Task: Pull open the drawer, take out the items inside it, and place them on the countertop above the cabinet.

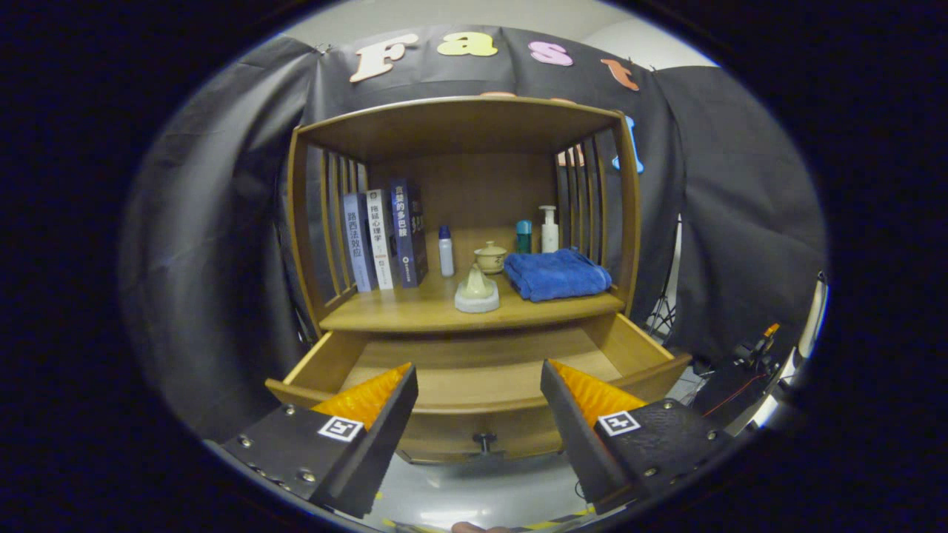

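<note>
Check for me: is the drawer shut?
No. The drawer stands pulled out below the shelf, with the open gripper over its front.

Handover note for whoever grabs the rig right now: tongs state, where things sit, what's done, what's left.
Tongs: open, holding nothing, fingers spread over the front of the open drawer, knob just below and between them.
Drawer: pulled out; the part of its floor in view looks bare, the front portion is hidden behind the drawer front.
Countertop: holds books, a small bottle, a lidded cup, a pale figurine on a round base, a folded blue towel, a teal bottle and a pump bottle.
Done: drawer opened.
Left: check the drawer for remaining items; move any to the countertop.
</note>
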`<state>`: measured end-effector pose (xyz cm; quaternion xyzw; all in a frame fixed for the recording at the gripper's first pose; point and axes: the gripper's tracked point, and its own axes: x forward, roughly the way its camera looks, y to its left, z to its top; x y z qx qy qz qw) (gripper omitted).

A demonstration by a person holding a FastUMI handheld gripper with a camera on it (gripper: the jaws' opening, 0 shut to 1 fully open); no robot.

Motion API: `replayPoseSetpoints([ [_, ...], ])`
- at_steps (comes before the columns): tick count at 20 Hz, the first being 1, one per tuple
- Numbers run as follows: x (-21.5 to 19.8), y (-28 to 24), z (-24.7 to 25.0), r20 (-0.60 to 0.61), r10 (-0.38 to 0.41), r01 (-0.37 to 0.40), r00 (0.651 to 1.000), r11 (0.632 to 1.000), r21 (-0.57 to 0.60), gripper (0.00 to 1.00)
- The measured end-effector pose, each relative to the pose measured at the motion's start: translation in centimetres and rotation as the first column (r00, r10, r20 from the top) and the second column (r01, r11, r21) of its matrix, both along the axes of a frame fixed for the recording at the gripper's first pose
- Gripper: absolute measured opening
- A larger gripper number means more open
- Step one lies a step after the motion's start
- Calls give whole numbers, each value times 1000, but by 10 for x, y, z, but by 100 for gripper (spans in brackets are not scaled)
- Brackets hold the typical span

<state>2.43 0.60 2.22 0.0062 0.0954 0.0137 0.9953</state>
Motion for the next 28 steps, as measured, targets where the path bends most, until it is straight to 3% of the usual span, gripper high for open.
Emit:
replayPoseSetpoints([
  [7,-2,-19,-61,44,-9,9,999,1000,1,99],
  [14,15,-22,-86,66,1,0,998,1000,-6,99],
  [19,26,-11,-113,42,23,-23,999,1000,1,99],
  [22,34,-2,-140,-34,55,-55,998,998,26,99],
  [28,40,7,-137,65,56,-58,996,998,39,99],
])
